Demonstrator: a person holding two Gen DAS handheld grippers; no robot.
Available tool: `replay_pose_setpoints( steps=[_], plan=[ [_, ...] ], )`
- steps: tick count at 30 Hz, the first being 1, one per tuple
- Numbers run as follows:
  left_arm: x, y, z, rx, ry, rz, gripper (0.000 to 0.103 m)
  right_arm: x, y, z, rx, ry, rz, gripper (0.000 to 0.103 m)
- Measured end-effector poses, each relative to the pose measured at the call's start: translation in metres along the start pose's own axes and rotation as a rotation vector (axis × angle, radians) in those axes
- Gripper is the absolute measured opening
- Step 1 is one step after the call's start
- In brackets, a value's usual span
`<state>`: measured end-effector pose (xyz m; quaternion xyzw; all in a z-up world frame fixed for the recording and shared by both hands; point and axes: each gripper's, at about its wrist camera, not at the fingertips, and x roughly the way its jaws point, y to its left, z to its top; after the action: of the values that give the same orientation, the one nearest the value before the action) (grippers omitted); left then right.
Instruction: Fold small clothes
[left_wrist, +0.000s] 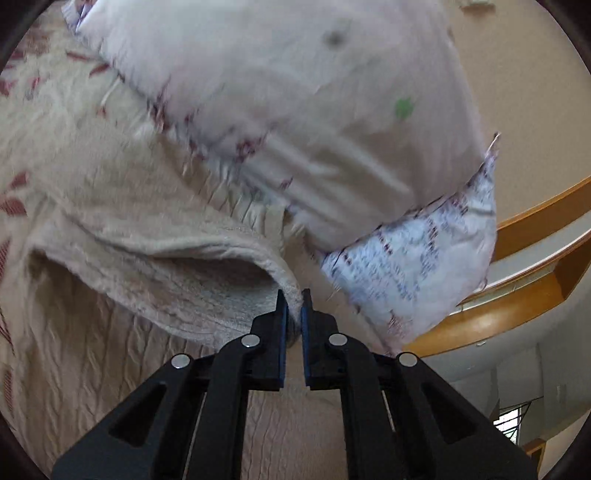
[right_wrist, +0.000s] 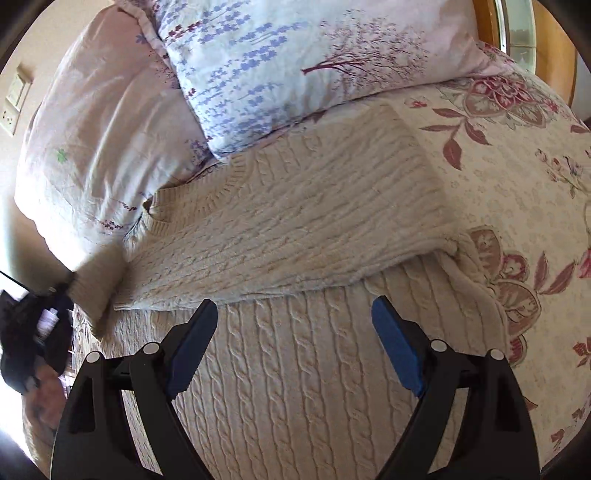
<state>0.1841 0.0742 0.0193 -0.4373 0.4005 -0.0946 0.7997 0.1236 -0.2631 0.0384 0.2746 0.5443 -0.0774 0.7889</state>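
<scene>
A cream cable-knit sweater (right_wrist: 295, 229) lies on the flowered bedspread, with one part folded across its body. My right gripper (right_wrist: 293, 310) is open and empty, hovering just above the sweater's lower body. My left gripper (left_wrist: 294, 295) is shut on the ribbed end of the sweater's sleeve (left_wrist: 207, 273) and holds it lifted off the bed. In the right wrist view the left gripper (right_wrist: 55, 295) appears blurred at the far left, with the sleeve cuff (right_wrist: 98, 284) in it.
Two pillows lie against the sweater's far edge: a pale pink one (right_wrist: 96, 129) and a blue-flowered one (right_wrist: 280, 62). The flowered bedspread (right_wrist: 517, 177) extends to the right. A wooden headboard (left_wrist: 517, 291) and a wall stand beyond the pillows.
</scene>
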Motion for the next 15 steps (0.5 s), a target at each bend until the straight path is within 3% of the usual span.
replay_pose_setpoints(
  steps=[4,6,9,15],
  plan=[
    [0.029,0.024,-0.017,-0.07,0.082,0.045,0.011,-0.006,-0.013,-0.006,0.023,-0.008,-0.015,0.087],
    [0.029,0.033,-0.015,-0.114,0.089,0.024,0.014,-0.008,-0.018,-0.007,0.03,-0.01,-0.02,0.087],
    [0.012,0.039,-0.006,-0.154,0.041,0.009,0.033,-0.008,-0.022,-0.007,0.036,-0.006,-0.02,0.087],
    [-0.019,0.066,0.022,-0.289,-0.071,0.01,0.033,-0.009,-0.019,-0.01,0.013,0.0,-0.009,0.087]
  ],
)
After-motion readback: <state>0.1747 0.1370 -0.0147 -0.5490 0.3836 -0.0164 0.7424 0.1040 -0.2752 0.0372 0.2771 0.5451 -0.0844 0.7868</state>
